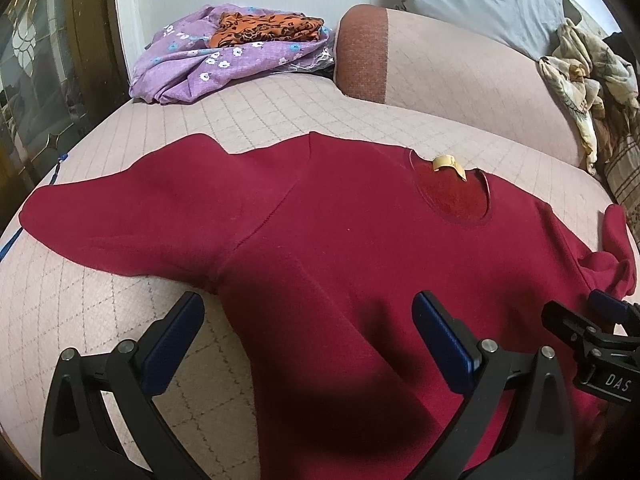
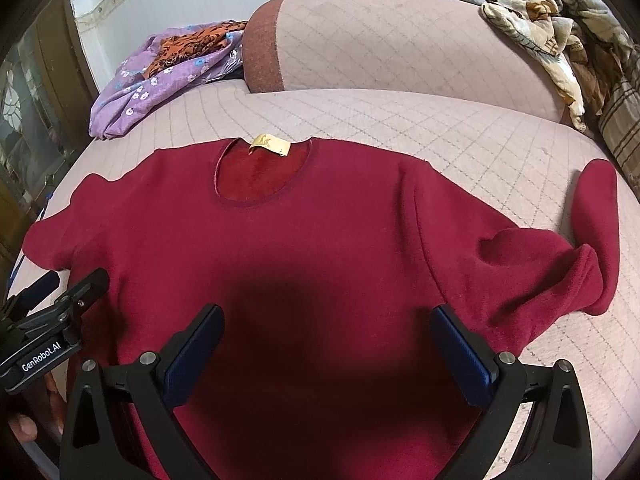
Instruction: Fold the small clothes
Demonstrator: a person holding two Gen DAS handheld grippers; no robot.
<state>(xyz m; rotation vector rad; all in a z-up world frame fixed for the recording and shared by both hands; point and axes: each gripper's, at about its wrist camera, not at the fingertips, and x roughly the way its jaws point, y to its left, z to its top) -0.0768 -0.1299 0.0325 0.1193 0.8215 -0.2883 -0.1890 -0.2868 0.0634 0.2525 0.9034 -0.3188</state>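
Observation:
A dark red long-sleeved top (image 1: 340, 232) (image 2: 280, 232) lies spread flat on the pink quilted sofa seat (image 1: 260, 112) (image 2: 440, 128), neck hole and yellow label (image 2: 269, 145) toward the backrest. Its left sleeve (image 1: 112, 208) stretches out flat; its right sleeve (image 2: 592, 236) is doubled back on itself. My left gripper (image 1: 308, 320) hovers open over the top's left side near the armpit, holding nothing. My right gripper (image 2: 328, 328) hovers open above the body of the top, also with nothing in it. Each gripper shows at the edge of the other's view (image 1: 592, 320) (image 2: 60, 284).
A purple flowered cloth (image 1: 208, 64) (image 2: 152, 84) with an orange patterned piece (image 1: 264, 28) on it sits at the seat's back left. A crumpled beige patterned cloth (image 1: 580, 80) (image 2: 540, 32) hangs over the backrest (image 1: 460, 64) at right. A glass-panelled door (image 1: 36, 72) stands left.

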